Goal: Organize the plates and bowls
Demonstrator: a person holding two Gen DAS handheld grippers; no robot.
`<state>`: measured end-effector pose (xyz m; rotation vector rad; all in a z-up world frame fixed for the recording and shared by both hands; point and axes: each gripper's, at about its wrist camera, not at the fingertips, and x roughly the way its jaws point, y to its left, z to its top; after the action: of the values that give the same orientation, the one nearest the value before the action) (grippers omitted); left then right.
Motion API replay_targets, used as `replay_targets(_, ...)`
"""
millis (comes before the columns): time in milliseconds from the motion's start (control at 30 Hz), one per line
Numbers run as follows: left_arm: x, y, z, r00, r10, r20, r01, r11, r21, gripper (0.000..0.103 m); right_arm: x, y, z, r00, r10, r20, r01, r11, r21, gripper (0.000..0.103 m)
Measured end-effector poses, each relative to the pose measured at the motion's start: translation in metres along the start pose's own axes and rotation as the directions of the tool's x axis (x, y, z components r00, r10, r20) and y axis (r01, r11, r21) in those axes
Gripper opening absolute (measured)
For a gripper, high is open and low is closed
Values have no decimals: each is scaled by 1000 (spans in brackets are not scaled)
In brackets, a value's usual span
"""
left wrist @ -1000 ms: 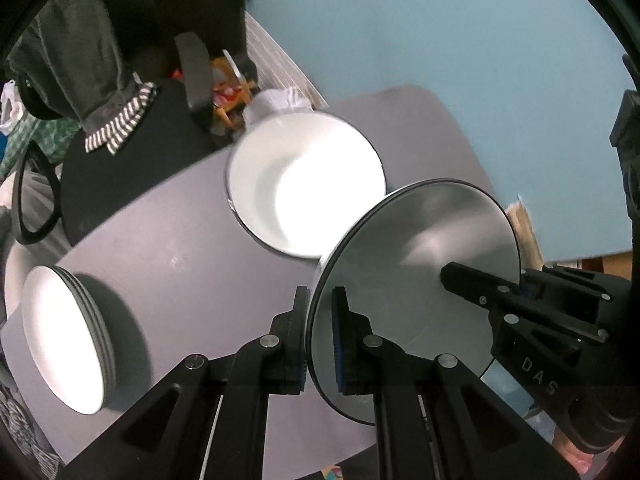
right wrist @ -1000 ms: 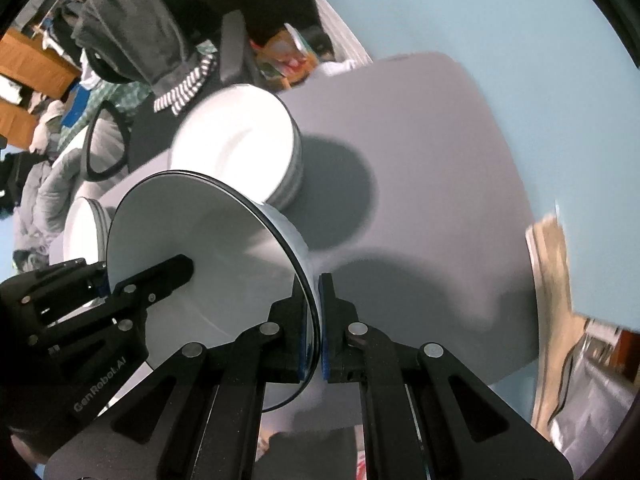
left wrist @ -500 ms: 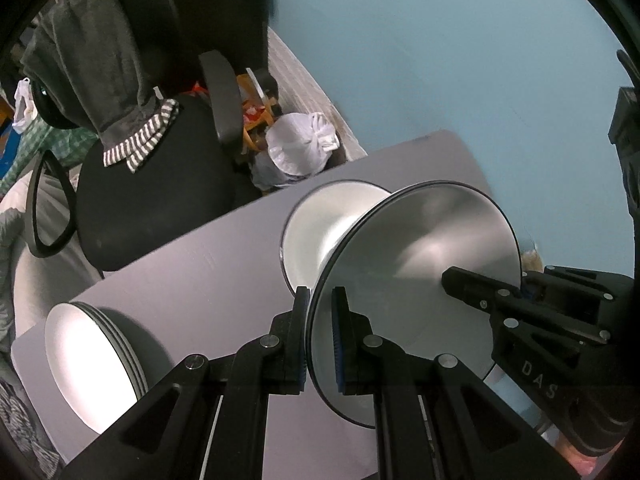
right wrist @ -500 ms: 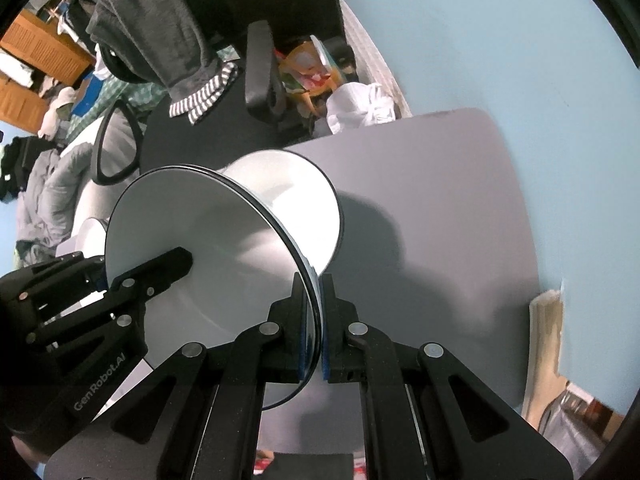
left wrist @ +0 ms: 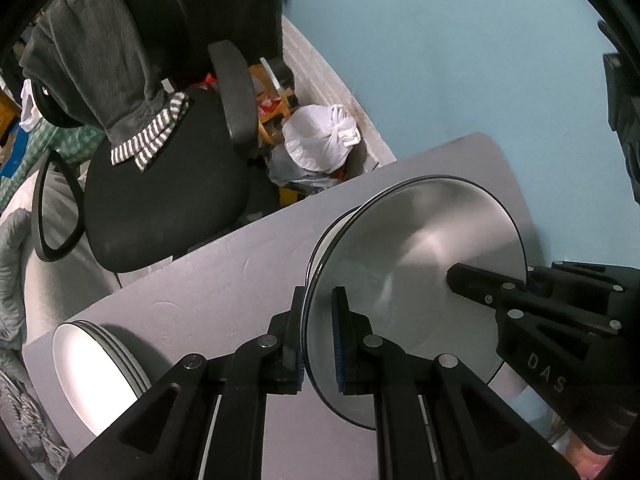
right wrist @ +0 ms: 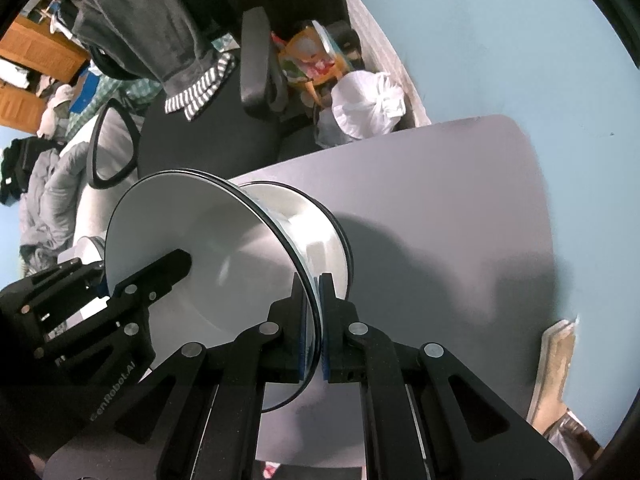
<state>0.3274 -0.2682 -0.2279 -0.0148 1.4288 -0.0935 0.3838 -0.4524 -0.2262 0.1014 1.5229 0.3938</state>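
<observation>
Both the left gripper [left wrist: 318,334] and right gripper [right wrist: 318,326] are clamped on one bowl's [left wrist: 416,280] rim at frame centre, held over the stacked bowls [right wrist: 320,236]. Plates [left wrist: 100,368] sit piled lower left. Setting it down looks like what's left.

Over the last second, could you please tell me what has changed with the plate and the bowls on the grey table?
The white black-rimmed plate, carried by the left gripper and right gripper, has travelled across the grey table until it covers most of the white stacked bowls, which showed fully a second ago. Nothing was let go: both grippers stay clamped on opposite rims. The stack of white plates has not moved.
</observation>
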Motion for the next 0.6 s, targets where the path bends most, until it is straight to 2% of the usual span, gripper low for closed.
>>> replay_targets(367, 14, 0, 5, 999, 34, -37, -33, 999, 30, 10, 13, -5, 4, 999, 7, -38, -7, 1000, 8, 5)
replay_targets(600, 14, -1, 8, 998, 59, -33, -57, 996, 71, 10, 15, -8, 7, 998, -12, -56, 11, 1000, -11, 6)
